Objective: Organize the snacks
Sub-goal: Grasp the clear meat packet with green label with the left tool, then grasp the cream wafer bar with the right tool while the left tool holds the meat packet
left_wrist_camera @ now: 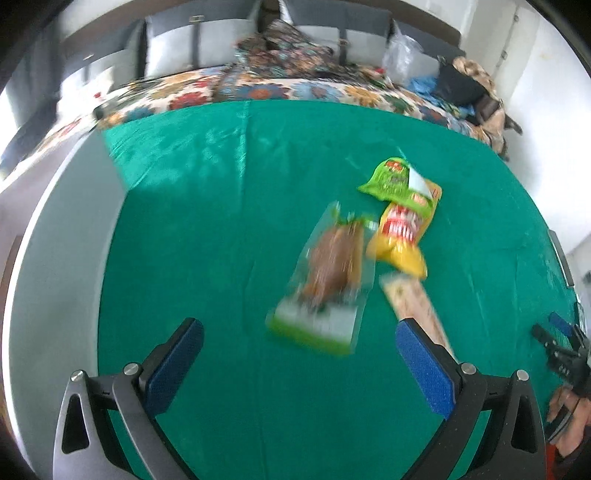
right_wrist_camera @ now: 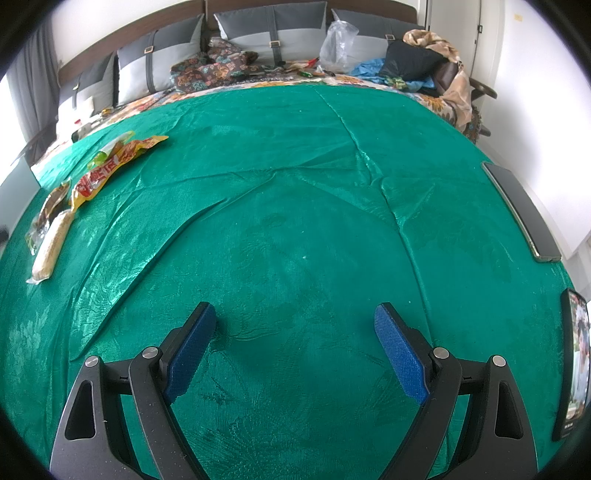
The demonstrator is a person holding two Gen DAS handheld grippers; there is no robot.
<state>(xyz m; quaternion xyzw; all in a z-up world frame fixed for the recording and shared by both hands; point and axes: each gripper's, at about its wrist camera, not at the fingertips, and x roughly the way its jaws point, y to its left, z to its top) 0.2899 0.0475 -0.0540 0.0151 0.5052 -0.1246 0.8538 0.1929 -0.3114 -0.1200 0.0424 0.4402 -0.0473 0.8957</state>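
- Green cloth [right_wrist_camera: 295, 206] covers the whole table I'm working over, creased in long folds, with a bed behind it carrying a flowered cover [left_wrist_camera: 207, 88] and grey pillows [right_wrist_camera: 273, 33].
- My snacks sit in one cluster on the cloth: a clear packet with brown contents and a green-and-white end [left_wrist_camera: 328, 277], blurred in the left wrist view.
- Just beside it lies a yellow and red bag [left_wrist_camera: 400, 232], with a green bag [left_wrist_camera: 391, 181] overlapping its far end.
- A long pale cracker-like pack [left_wrist_camera: 413, 299] lies next to the clear packet, and its near end is hidden behind one blue pad of my left gripper.
- My left gripper [left_wrist_camera: 299, 339] stands wide over the cloth, its pads apart and nothing between them; the clear packet is just ahead of the gap.
- From the right wrist view the same cluster sits far off to the left edge, the yellow and red bag [right_wrist_camera: 110, 166] and the pale pack [right_wrist_camera: 50, 247] end to end.
- My right gripper [right_wrist_camera: 295, 325] is spread wide too, over bare cloth, well apart from the snacks and gripping nothing.
- I can see that gripper [left_wrist_camera: 561, 347] at the right edge of the left wrist view, with a hand [left_wrist_camera: 569, 417] below it.
- Two dark phones lie at the table's right edge, one flat [right_wrist_camera: 521, 210] and one with a lit screen [right_wrist_camera: 574, 373].
- A clear plastic bag [right_wrist_camera: 338, 44] and a heap of clothes [right_wrist_camera: 417, 62] rest on the bed.
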